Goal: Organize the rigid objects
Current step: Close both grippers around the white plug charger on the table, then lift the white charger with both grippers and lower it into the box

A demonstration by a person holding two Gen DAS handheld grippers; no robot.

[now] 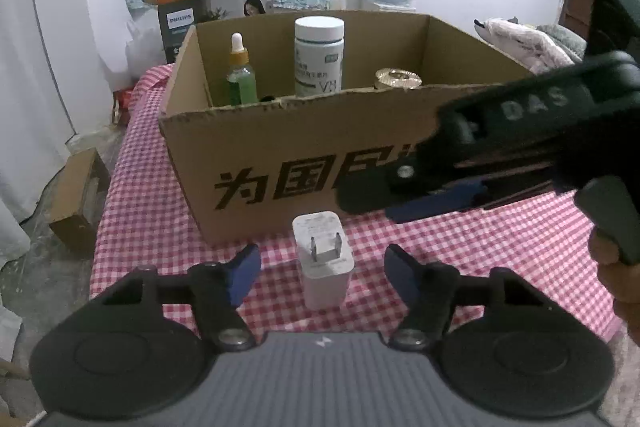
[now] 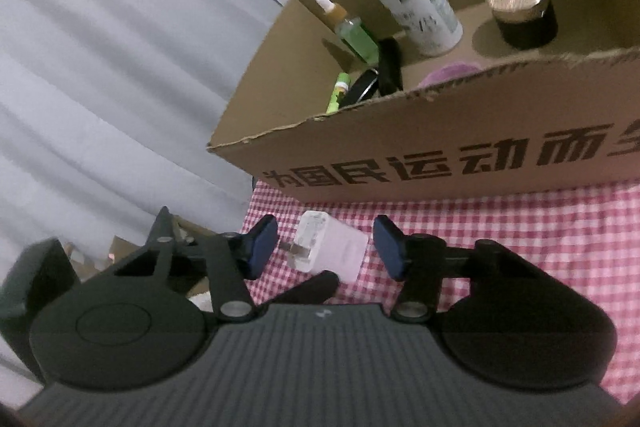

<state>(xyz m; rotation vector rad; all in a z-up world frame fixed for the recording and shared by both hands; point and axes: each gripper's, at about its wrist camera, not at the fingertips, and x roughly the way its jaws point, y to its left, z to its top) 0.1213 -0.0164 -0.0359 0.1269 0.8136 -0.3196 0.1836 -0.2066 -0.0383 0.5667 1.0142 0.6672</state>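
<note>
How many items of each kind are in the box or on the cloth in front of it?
Bottles: 2, dropper bottle, white bottle
Jars: 1, gold-lidded jar
Green tubes: 1
Dark objects, unclear: 1
Purple item, partly hidden: 1
Chargers on the cloth: 1
Total: 7

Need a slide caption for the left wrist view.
Open left tongs straddle white charger on checked cloth before a box of bottles.

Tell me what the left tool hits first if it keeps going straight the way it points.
Most likely the white plug adapter, lying on the checked tablecloth centred between the left tool's open fingers. Beyond it stands the cardboard box, though depth is hard to judge through the fisheye.
</note>
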